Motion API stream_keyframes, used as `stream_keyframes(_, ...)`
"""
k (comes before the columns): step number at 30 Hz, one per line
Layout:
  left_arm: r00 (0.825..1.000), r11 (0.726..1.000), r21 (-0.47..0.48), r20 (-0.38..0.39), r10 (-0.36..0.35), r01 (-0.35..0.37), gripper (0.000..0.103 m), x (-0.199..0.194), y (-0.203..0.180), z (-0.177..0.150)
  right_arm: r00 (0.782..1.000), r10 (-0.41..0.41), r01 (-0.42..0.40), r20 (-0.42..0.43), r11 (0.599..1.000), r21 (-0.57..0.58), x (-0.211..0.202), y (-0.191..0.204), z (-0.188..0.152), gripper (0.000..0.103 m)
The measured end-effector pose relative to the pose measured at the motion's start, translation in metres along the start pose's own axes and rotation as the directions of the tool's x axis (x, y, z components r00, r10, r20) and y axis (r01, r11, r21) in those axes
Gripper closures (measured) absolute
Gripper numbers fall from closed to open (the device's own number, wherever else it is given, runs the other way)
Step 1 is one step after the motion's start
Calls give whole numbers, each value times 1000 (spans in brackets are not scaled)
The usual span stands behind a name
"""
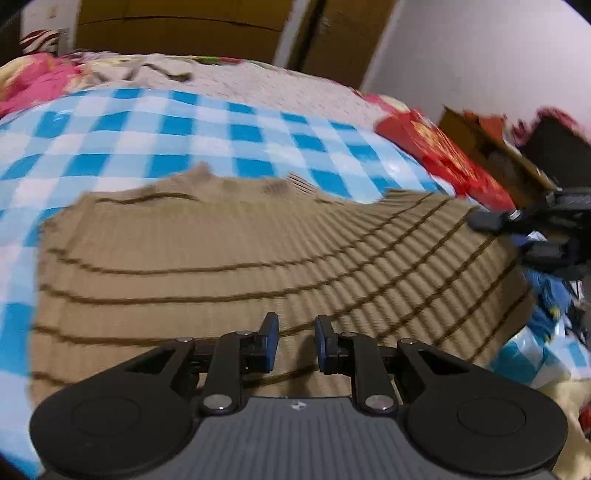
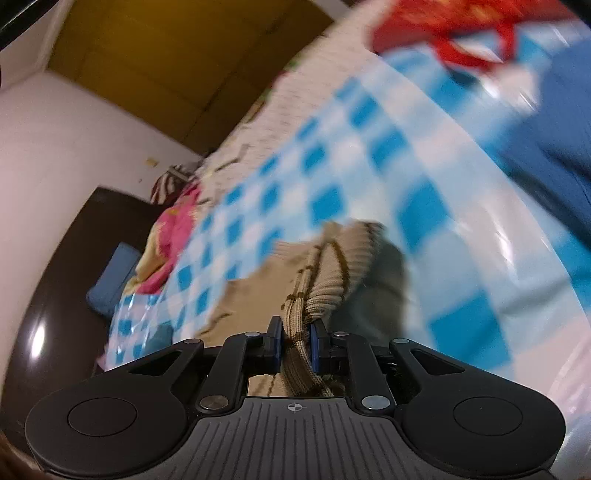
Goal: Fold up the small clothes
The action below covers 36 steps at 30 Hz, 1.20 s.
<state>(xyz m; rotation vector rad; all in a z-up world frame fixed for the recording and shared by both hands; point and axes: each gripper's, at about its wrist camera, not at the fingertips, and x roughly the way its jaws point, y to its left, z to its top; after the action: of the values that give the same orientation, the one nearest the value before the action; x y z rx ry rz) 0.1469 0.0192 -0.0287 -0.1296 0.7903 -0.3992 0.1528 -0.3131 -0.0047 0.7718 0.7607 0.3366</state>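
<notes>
A tan ribbed sweater [image 1: 236,254] with thin dark stripes lies spread on the blue-and-white checked cloth [image 1: 155,125]. My left gripper [image 1: 296,341] sits low over the sweater's near edge. Its jaws are narrow, with the knit running between the blue pads. In the right wrist view my right gripper [image 2: 296,347] is shut on a bunched fold of the sweater [image 2: 325,273], and that corner is raised off the cloth [image 2: 461,206]. The right gripper [image 1: 517,240] also shows at the sweater's right edge in the left wrist view.
A red patterned bag [image 1: 439,155] and a cardboard box [image 1: 491,147] lie past the sweater's right side. Pink floral bedding [image 1: 40,81] is heaped at the far left. A wooden wardrobe [image 1: 184,29] stands behind the bed. A dark headboard [image 2: 62,266] and blue fabric [image 2: 554,147] flank the right wrist view.
</notes>
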Motion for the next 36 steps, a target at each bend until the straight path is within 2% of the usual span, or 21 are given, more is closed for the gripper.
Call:
stream_keyframes(2,1000,1000,-15,13,24,-23,72,-14,16,-3,1000,-8,9,4,995,-102,2,40,0,88)
stream_keyframes(5,999,997,-51,10,52,-51,72,-32,39,-12,1000,-7,2,-20,964,-264,19,105,-6,88)
stream_keyframes(8,998,992,-118,15,53,-51,72,-48,59,-23,997,-25,-6,-70,911,-413,56,161,-25,88)
stream_keyframes(13,999,984,-174,33,35,-29,72,-72,82,-37,978,-70,-48,-198,842,-538,132,218,-70,88)
stream_keyframes(15,999,983,-183,31,33,-27,72,-79,87,-41,967,-118,-37,-227,811,-583,159,228,-91,88)
stream_keyframes(18,999,982,-189,36,22,-15,71,-92,93,-47,946,-170,-31,-276,800,-599,188,232,-113,86)
stream_keyframes(20,999,979,-206,41,0,8,71,-99,98,-51,928,-188,-53,-322,788,-614,197,233,-125,84)
stream_keyframes(22,999,976,-216,53,-6,17,71,-105,101,-53,923,-200,-61,-330,769,-636,197,233,-134,84)
stream_keyframes(25,996,972,-232,85,-6,25,70,-116,105,-55,916,-182,-84,-358,786,-613,194,234,-134,84)
stream_keyframes(28,994,968,-247,111,-14,41,69,-128,110,-56,926,-183,-69,-329,777,-626,179,238,-131,82)
stream_keyframes(31,989,960,-269,143,-33,71,67,-140,112,-56,934,-182,-56,-308,777,-628,166,239,-123,74)
stream_keyframes(34,977,959,-264,209,-48,104,66,-154,107,-50,940,-198,-17,-278,785,-619,159,235,-111,73)
stream_keyframes(36,965,966,-222,252,-71,129,63,-159,98,-41,944,-233,41,-232,782,-622,161,232,-101,73)
